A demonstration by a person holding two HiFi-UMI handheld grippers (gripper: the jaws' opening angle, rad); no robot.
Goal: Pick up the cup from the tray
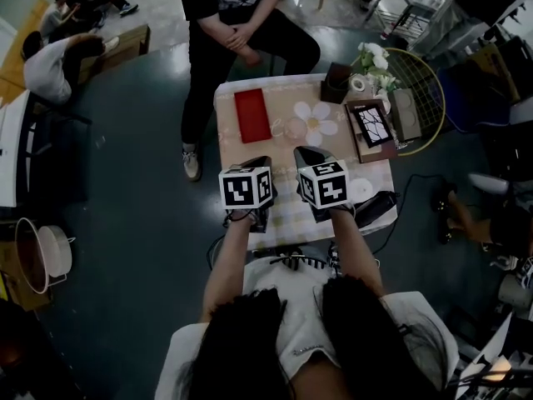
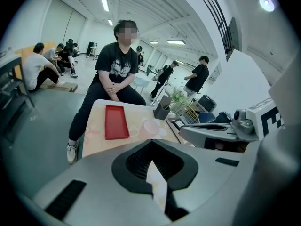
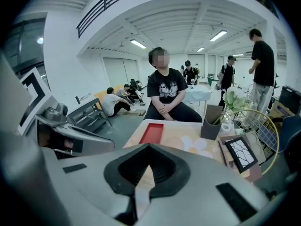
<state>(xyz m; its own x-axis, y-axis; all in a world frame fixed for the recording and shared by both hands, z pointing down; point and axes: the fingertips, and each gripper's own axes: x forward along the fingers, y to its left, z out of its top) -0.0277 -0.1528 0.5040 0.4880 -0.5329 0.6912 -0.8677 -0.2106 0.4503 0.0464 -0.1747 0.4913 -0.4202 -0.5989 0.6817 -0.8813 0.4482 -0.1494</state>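
— How are the grippers sitting?
— The left gripper (image 1: 257, 163) and right gripper (image 1: 306, 153) are pointing forward side by side over the table (image 1: 236, 152), jaws pressed together, empty.
— The cup (image 1: 293, 129)?
— It's standing pale and upright, just beside the tray (image 1: 251, 115).

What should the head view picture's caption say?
Left gripper and right gripper, both shut and empty, at a beige table with a flat red rectangular tray.

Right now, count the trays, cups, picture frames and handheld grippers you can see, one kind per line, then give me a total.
Red rectangular tray: 1
Pale translucent cup, standing beside the tray: 1
Black-framed picture: 1
Grey two-jaw grippers with marker cubes: 2, the left gripper and the right gripper
Total: 5
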